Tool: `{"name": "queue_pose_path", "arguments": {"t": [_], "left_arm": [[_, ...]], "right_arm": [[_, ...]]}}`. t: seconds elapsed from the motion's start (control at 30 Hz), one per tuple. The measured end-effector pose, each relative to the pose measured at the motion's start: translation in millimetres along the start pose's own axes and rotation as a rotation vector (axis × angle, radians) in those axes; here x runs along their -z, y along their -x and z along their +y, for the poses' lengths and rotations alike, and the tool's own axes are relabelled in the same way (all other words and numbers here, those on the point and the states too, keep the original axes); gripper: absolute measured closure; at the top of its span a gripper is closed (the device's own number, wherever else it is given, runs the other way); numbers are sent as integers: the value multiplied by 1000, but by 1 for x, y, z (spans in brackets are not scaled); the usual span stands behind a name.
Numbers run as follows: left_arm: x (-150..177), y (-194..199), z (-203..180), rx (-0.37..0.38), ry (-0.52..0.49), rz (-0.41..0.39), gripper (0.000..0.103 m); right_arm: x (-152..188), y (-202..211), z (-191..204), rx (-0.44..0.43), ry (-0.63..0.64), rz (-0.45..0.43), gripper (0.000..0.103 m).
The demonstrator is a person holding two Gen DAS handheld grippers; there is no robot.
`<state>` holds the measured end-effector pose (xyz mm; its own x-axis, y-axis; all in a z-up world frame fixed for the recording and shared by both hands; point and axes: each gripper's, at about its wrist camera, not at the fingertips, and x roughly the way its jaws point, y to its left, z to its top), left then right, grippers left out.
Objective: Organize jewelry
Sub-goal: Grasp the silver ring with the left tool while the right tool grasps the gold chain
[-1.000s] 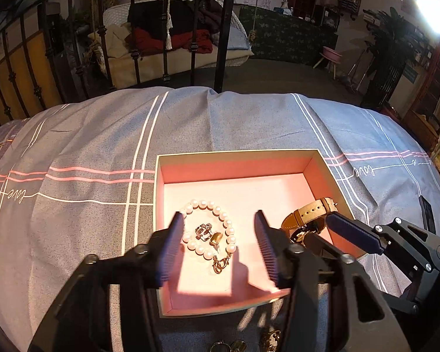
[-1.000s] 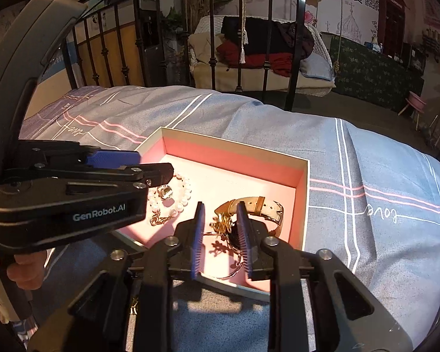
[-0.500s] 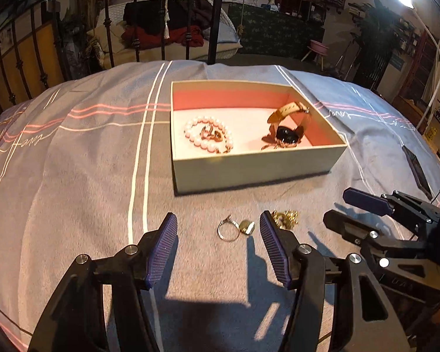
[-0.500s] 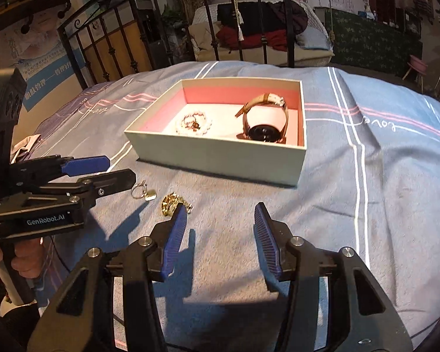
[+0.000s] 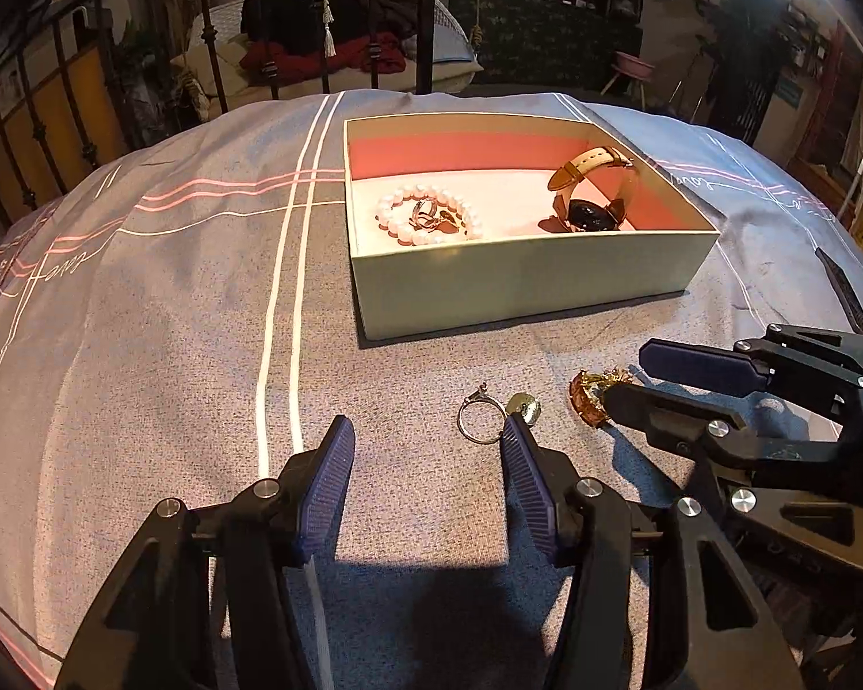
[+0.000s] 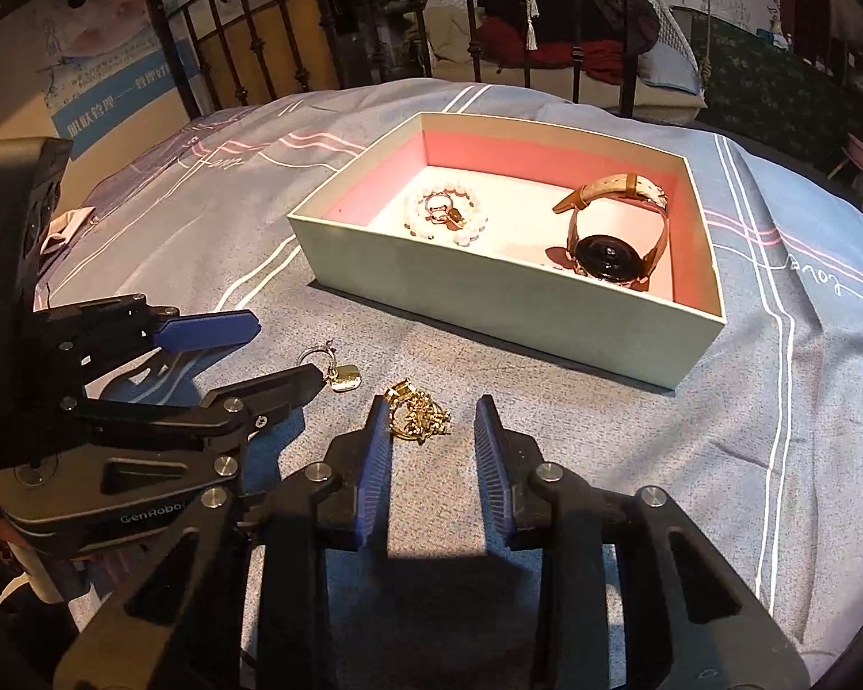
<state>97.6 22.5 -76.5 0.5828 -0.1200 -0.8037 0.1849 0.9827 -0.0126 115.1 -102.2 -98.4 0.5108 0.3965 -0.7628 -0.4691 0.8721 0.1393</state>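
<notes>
A: What has changed?
B: Both grippers have left the box (image 6: pixel 506 287). The right gripper (image 6: pixel 434 448) is closing around the gold brooch (image 6: pixel 417 411), not yet clamped.
A: And the left gripper (image 5: pixel 426 460)?
B: Narrowing on nothing; the ring (image 5: pixel 480 417) lies at its one o'clock.

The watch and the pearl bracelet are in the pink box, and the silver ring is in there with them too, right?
Not quite. The watch and pearl bracelet are in the pink box, but the silver ring lies outside it on the bedspread, in front of the box beside a gold tangle. The left wrist view shows it clearly.
</notes>
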Motion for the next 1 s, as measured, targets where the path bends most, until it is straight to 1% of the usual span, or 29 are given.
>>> {"name": "queue_pose_path", "arguments": {"t": [0.07, 0.17, 0.3, 0.43, 0.63, 0.67, 0.7, 0.8, 1.0], "left_arm": [[0, 0, 0, 0, -3, 0, 51], [-1, -1, -1, 0, -8, -2, 51], [-1, -2, -2, 2, -9, -3, 51], [-2, -4, -5, -1, -20, -7, 51], [-2, -4, -16, 0, -68, -19, 72], [-2, -4, -18, 13, -79, -19, 82], [-2, -4, -20, 17, -89, -20, 85], [-2, -4, -22, 8, -96, -21, 86], [-2, -3, -19, 14, -68, -20, 87]], "right_arm": [[0, -1, 0, -7, 4, 4, 86], [1, 4, -1, -4, -5, -16, 86], [6, 18, -12, -21, -58, -64, 86], [12, 18, -23, -18, -105, -49, 86], [12, 17, -23, -21, -107, -49, 86], [12, 17, -23, -25, -109, -49, 86], [12, 17, -23, -24, -110, -49, 86], [14, 18, -24, -26, -115, -52, 86], [17, 19, -24, -29, -115, -54, 86]]}}
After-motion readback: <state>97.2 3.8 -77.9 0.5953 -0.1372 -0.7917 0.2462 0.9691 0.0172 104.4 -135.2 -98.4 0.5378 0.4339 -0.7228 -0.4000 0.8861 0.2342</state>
